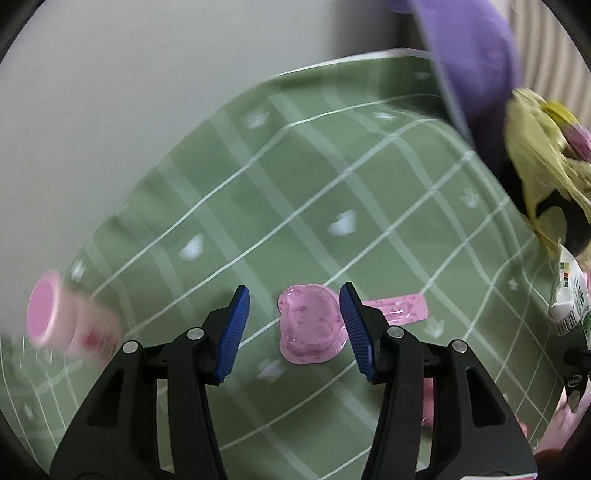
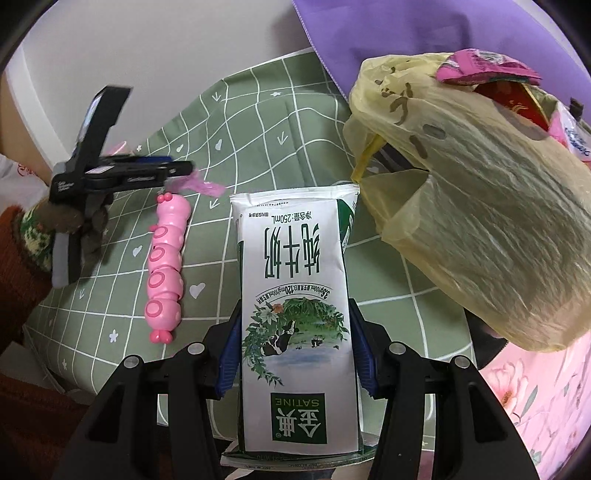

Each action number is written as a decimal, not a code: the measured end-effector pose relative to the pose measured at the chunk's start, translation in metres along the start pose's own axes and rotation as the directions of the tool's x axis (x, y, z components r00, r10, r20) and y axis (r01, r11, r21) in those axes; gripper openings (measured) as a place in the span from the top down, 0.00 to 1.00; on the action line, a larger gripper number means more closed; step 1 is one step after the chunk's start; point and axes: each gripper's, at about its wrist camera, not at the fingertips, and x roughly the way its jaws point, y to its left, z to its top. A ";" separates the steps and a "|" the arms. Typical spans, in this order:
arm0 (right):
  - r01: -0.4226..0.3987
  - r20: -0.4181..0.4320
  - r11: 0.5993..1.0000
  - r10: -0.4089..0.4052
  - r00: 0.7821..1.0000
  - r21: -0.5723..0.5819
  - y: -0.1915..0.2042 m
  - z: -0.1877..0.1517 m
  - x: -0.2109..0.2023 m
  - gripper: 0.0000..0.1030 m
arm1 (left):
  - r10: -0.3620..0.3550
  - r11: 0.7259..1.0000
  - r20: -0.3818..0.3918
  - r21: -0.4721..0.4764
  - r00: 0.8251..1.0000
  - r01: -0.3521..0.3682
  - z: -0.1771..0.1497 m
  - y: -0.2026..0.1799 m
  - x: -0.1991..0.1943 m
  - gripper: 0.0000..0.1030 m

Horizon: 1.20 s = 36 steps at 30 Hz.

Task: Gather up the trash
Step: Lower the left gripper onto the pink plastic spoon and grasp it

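My right gripper [image 2: 295, 317] is shut on a white and green milk carton [image 2: 295, 258], which stands up between the blue pads. The same carton [image 1: 569, 299] shows at the right edge of the left wrist view. Just right of the carton hangs a yellow plastic bag [image 2: 480, 221] with wrappers in its mouth. My left gripper [image 1: 294, 295] is open above the green checked cloth [image 1: 295, 166]. A pink heart-shaped plastic cup [image 1: 308, 325] lies under the gap, close to the right pad and apart from the left one. A pink wrapper strip [image 1: 402, 310] lies beside it. In the right wrist view the left gripper [image 2: 181, 168] hovers over that pink trash [image 2: 203, 186].
A pink caterpillar toy [image 2: 166, 266] lies left of the carton. A blurred pink-lidded cup [image 1: 48, 314] lies on its side at the left. A purple sheet [image 2: 406, 33] hangs behind the bag [image 1: 535, 155]. A gloved hand [image 2: 85, 221] holds the left gripper. A pink floral surface [image 2: 535, 398] lies at the lower right.
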 end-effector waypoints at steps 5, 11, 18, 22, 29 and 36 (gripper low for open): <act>-0.013 0.003 0.999 0.013 1.000 -0.029 0.006 0.010 0.005 0.53 | -0.087 0.988 0.020 -0.123 0.996 0.089 -0.013 0.025 -0.010 0.53; -0.010 0.003 0.998 0.010 1.000 -0.059 0.014 0.018 0.011 0.53 | -0.088 0.983 -0.003 -0.162 0.996 0.087 -0.016 0.024 -0.003 0.53; -0.001 0.017 0.997 0.002 1.000 -0.080 0.018 0.023 0.011 0.53 | -0.087 0.983 0.000 -0.161 0.996 0.086 -0.014 0.019 -0.002 0.72; -0.002 0.018 0.996 0.004 1.000 -0.089 0.021 0.028 0.014 0.52 | -0.096 0.984 0.010 -0.149 0.995 0.096 -0.015 0.009 -0.007 0.72; -0.042 -0.022 0.995 0.040 0.999 -0.089 0.024 0.030 0.035 0.52 | -0.069 0.978 0.026 -0.194 0.997 0.073 -0.024 0.032 -0.020 0.72; -0.033 -0.055 0.994 0.028 0.998 -0.103 0.030 0.034 0.051 0.45 | -0.109 0.966 0.055 -0.231 0.992 0.119 -0.033 0.044 -0.031 0.64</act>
